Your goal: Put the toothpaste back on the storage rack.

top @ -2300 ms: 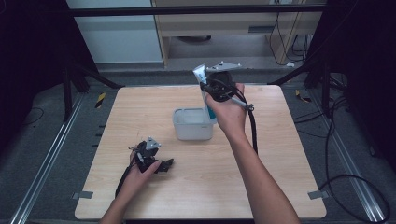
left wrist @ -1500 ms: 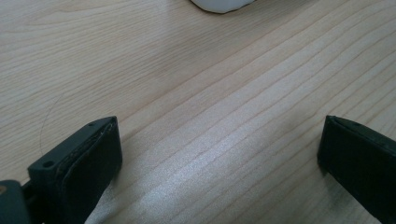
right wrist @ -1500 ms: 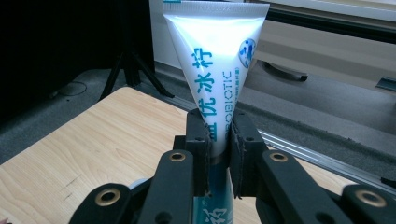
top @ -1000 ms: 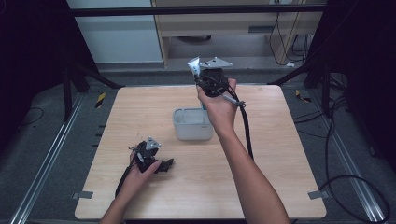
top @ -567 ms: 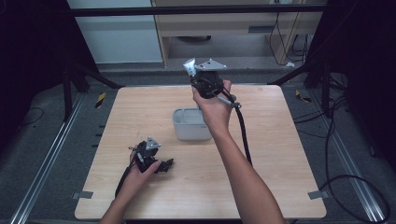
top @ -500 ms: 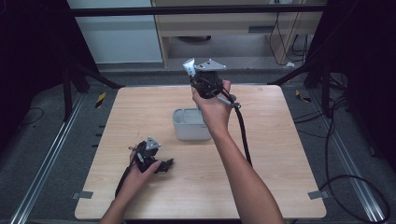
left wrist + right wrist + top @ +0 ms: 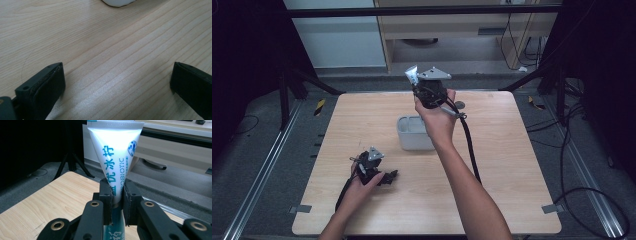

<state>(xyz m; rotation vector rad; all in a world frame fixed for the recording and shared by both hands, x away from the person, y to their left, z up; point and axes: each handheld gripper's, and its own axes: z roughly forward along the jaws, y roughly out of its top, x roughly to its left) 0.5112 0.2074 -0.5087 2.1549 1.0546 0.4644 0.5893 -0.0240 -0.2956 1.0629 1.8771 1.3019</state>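
Clamped low on the tube (image 7: 113, 157), the right gripper (image 7: 428, 92) could let it swing or slip; the left gripper (image 7: 117, 82) rests agape.

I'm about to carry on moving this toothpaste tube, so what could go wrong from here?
The right gripper pinches the toothpaste tube low on its soft body, with most of it standing above the pads, so it may tilt or slip. The grey bin sits just below the right hand; lowering carelessly could knock it.

Tube (image 7: 115, 150) in the right tongs (image 7: 117, 202) above the table's (image 7: 512, 165) far edge, behind the tub (image 7: 412, 140)
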